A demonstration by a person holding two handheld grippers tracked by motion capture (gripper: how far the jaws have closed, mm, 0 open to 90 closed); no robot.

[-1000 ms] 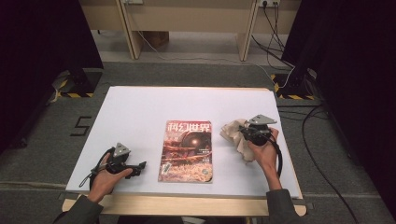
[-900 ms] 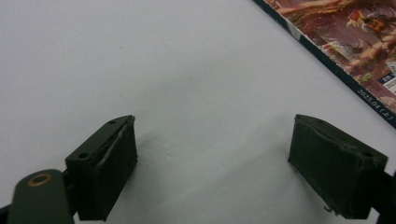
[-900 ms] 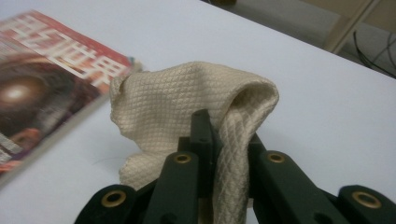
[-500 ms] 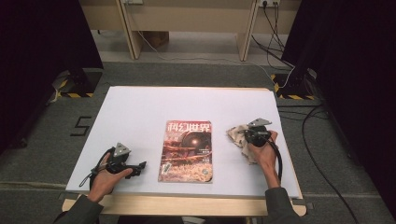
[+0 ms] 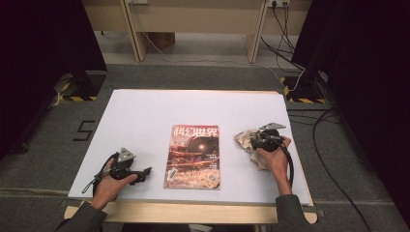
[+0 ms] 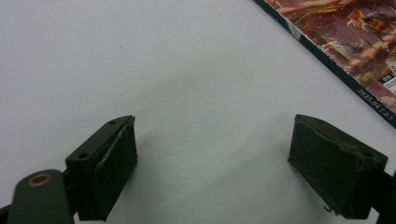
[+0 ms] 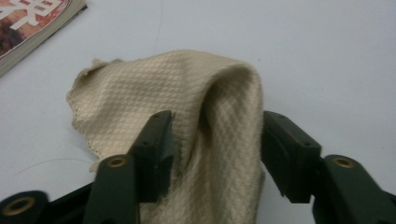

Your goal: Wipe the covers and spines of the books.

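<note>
A crumpled beige cloth (image 5: pixel 245 141) lies on the white table (image 5: pixel 145 111), right of a magazine (image 5: pixel 194 155) with a red illustrated cover. My right gripper (image 5: pixel 255 141) sits low over the cloth. In the right gripper view its jaws have just been opening, and a raised fold of the cloth (image 7: pixel 187 88) stands loose between them, so this gripper (image 7: pixel 215 121) is open. My left gripper (image 5: pixel 144 172) rests on the table left of the magazine. In the left gripper view it (image 6: pixel 212 126) is wide open over bare table, with the magazine's corner (image 6: pixel 345 42) at upper right.
The magazine lies flat near the table's front middle. Bare white surface stretches behind it and to the left. Wooden desk legs (image 5: pixel 138 34) and cables (image 5: pixel 290 29) stand on the floor beyond the far edge. Dark curtains flank both sides.
The right gripper came down toward the table with the cloth, and its jaws have spread apart. The left gripper and the magazine stayed where they were.
</note>
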